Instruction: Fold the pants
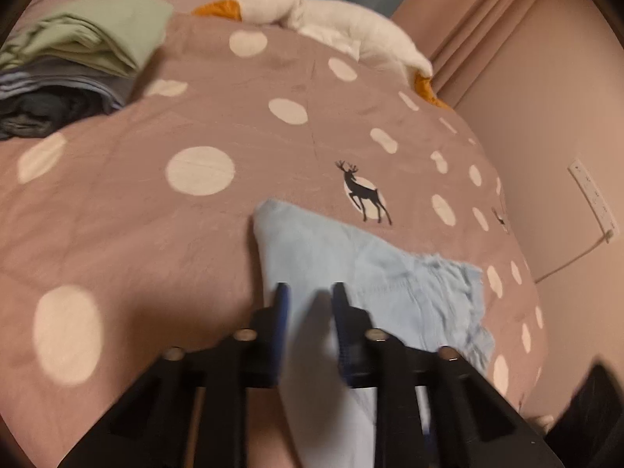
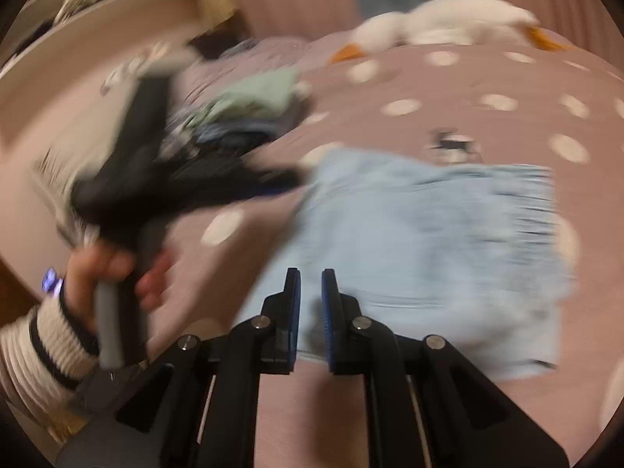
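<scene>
Light blue pants (image 1: 374,273) lie folded on the pink spotted bedspread (image 1: 156,214), with a frayed hem at the right. My left gripper (image 1: 308,292) is over their near left part, its jaws narrowly apart with pale cloth between them. In the right wrist view the pants (image 2: 429,234) lie blurred ahead. My right gripper (image 2: 311,277) hovers over their near edge, its jaws narrowly apart with nothing visibly pinched. The left gripper (image 2: 288,179) appears there at the left, held in a hand, its tips at the pants' left edge.
A stack of folded clothes (image 1: 78,58), green on top, sits at the far left of the bed. A white goose plush (image 1: 331,19) lies along the far edge. A wall with a power strip (image 1: 592,195) is to the right. A white table edge (image 2: 78,39) stands left.
</scene>
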`<state>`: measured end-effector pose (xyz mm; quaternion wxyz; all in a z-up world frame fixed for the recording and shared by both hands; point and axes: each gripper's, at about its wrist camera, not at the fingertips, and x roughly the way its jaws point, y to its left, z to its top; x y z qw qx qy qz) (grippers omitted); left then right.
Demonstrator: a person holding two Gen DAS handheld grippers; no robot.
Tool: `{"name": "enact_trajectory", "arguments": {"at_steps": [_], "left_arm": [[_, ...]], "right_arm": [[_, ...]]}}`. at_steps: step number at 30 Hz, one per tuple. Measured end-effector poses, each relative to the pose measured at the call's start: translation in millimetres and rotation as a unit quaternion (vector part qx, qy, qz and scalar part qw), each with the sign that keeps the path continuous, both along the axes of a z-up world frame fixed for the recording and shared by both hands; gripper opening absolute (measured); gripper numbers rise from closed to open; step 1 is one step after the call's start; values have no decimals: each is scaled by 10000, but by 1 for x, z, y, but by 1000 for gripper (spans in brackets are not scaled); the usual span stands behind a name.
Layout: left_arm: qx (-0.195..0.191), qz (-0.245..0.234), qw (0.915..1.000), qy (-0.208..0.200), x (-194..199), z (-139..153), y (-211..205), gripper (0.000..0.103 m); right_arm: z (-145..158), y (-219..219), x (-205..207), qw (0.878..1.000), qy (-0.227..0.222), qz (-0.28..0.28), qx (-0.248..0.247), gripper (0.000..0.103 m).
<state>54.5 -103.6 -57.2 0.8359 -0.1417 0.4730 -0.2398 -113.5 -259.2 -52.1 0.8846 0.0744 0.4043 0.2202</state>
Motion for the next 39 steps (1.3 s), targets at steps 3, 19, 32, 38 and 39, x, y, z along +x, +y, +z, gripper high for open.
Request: {"name": "enact_trajectory", "arguments": {"at_steps": [3, 19, 32, 38, 39], "left_arm": [[166, -46, 9998, 121, 19, -15, -10, 19], [554, -45, 9984, 104, -2, -16, -3, 16], [936, -710, 9929, -176, -72, -30, -19, 19], [259, -133, 9995, 146, -81, -21, 28, 78], [36, -64, 9996, 267, -81, -24, 36, 78]], "right_arm": [[-15, 23, 11, 9996, 100, 188, -184, 11], [10, -42, 21, 9981, -104, -543, -281, 17], [-26, -119, 29, 9756, 245, -1767, -1281, 20], [-4, -147, 10, 9762, 495, -2103, 164, 72], [-8, -155, 7, 9740, 603, -2147, 396, 72]]}}
